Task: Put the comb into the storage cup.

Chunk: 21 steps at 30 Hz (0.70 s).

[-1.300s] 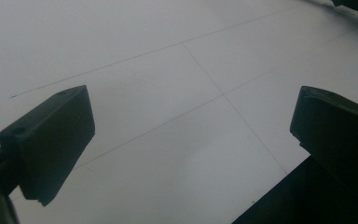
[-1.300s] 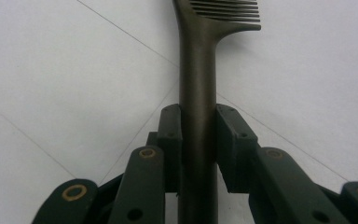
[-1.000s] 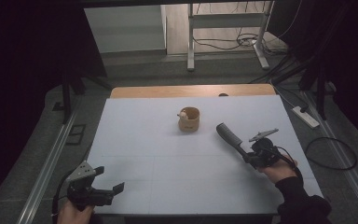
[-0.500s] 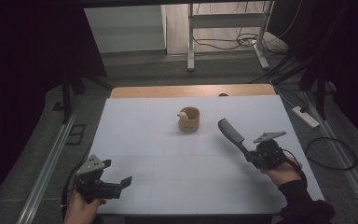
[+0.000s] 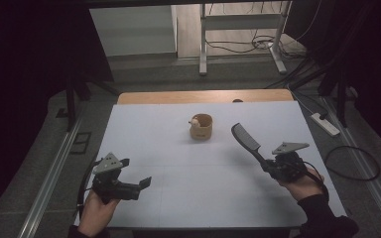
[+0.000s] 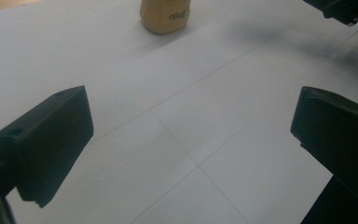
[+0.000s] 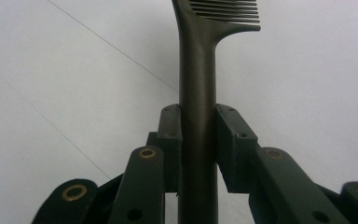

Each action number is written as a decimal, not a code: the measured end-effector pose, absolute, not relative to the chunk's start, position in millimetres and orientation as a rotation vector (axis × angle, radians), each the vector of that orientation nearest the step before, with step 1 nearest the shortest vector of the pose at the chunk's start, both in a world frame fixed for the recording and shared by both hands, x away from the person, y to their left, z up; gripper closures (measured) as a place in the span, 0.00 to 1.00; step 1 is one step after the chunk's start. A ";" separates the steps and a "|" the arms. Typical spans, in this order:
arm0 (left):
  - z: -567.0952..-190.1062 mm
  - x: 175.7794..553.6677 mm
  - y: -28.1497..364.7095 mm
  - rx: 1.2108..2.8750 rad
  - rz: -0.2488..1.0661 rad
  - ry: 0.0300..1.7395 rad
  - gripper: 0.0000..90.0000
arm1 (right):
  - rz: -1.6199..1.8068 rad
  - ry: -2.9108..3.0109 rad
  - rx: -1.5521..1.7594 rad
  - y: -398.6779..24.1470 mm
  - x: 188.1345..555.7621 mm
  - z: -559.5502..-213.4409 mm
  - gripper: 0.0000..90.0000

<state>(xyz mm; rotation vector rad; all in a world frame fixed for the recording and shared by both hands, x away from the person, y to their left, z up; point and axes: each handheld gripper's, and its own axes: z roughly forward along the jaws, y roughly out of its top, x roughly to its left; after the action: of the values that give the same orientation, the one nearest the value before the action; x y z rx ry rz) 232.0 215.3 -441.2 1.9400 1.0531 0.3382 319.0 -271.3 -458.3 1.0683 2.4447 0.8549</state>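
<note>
A black comb (image 5: 245, 141) (image 7: 198, 70) juts up and to the left from my right gripper (image 5: 269, 167) (image 7: 199, 128), whose pads are shut on the comb's handle above the table's right side. A small tan cup (image 5: 201, 127) (image 6: 164, 15) with something pale at its rim stands upright at the middle of the white table (image 5: 198, 168). My left gripper (image 5: 140, 184) (image 6: 191, 135) hovers near the front left corner, aimed toward the cup, its jaws wide apart with only bare table between them.
A bare wooden strip (image 5: 203, 95) runs along the table's far edge. Metal rails (image 5: 49, 173) flank the table on the floor. A white power strip (image 5: 326, 124) and cables lie on the floor at right. A metal frame (image 5: 238, 29) stands beyond.
My left gripper has moved right and a little up, inward over the table's front left. The right gripper and comb have shifted only slightly.
</note>
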 end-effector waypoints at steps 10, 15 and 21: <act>-434.2 249.4 197.4 1.943 0.314 1.013 0.00 | 0.902 2.428 1.011 -267.4 311.6 -453.6 0.80; -431.9 257.2 191.5 1.929 0.302 0.998 0.00 | 0.922 2.424 0.971 -265.3 308.5 -451.5 0.80; -427.4 268.4 185.6 1.923 0.278 0.984 0.00 | 0.953 2.413 0.921 -259.9 303.5 -448.4 0.80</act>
<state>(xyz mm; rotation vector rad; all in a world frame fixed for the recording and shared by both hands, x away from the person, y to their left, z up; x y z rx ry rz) 268.4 185.6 -427.4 1.9228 0.9839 0.2775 303.5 -259.9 -448.4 0.9207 2.4128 0.9528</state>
